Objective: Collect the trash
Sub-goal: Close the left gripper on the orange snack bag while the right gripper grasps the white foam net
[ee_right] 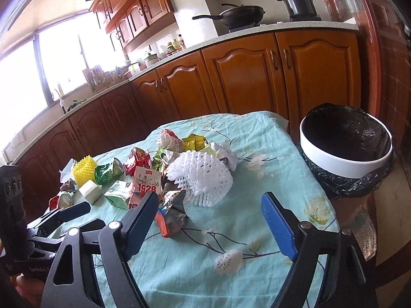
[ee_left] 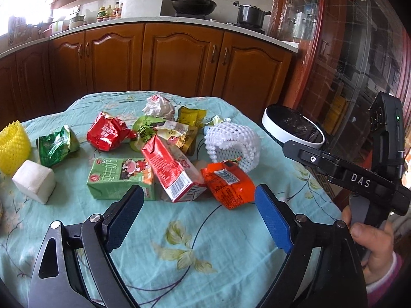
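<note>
A pile of trash lies on the table: a red milk carton [ee_left: 174,169], a green carton [ee_left: 120,177], an orange wrapper [ee_left: 228,183], a white foam net [ee_left: 232,142], a red wrapper [ee_left: 109,132], a green wrapper [ee_left: 56,145] and crumpled paper [ee_left: 158,105]. My left gripper [ee_left: 199,205] is open and empty, just short of the cartons. My right gripper [ee_right: 209,211] is open and empty, near the white foam net [ee_right: 203,179] and the orange wrapper [ee_right: 164,224]. The white bin with a black bag [ee_right: 346,164] stands off the table's right edge; it also shows in the left wrist view [ee_left: 292,128].
The table has a teal floral cloth [ee_left: 179,243]. A yellow foam net [ee_left: 12,146] and a white foam block [ee_left: 34,181] lie at the left. Wooden kitchen cabinets [ee_left: 179,59] stand behind the table. A glass-fronted cupboard [ee_left: 359,64] is at the right.
</note>
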The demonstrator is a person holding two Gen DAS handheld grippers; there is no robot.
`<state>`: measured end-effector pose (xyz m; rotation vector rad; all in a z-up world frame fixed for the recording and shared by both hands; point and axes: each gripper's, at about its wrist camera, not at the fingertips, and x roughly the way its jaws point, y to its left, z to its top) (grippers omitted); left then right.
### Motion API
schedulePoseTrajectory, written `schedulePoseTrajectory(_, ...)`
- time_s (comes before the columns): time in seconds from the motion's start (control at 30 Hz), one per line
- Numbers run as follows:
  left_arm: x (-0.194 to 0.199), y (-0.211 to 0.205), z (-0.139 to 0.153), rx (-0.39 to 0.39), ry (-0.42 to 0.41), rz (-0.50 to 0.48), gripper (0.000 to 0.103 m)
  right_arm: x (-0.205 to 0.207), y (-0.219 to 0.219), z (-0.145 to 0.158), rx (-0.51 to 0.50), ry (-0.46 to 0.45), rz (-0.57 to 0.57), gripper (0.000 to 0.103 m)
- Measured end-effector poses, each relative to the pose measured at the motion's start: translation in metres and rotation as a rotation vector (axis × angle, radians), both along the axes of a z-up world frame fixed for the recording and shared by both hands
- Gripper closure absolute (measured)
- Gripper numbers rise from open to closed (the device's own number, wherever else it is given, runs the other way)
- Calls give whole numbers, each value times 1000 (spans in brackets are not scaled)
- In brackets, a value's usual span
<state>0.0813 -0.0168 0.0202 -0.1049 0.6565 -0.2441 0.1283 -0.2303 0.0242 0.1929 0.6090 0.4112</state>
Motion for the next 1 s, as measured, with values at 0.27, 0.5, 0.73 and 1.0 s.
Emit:
schedulePoseTrajectory(0.27,32,-22,0,5,37,-62,20,43,-1,-8,27,75,32,32)
schedulePoseTrajectory(0.5,47,-30,-7,21,62,-96,43,77,0,-26,71,165,69,44)
schedulePoseTrajectory(0.73,49,-39,-9,31,70,-151,78,87,2,-36,108,213,109,98)
schedulePoseTrajectory(1.0,39,-33,-6,10,58,-161,102,67,-9,-16,137,149,100,103)
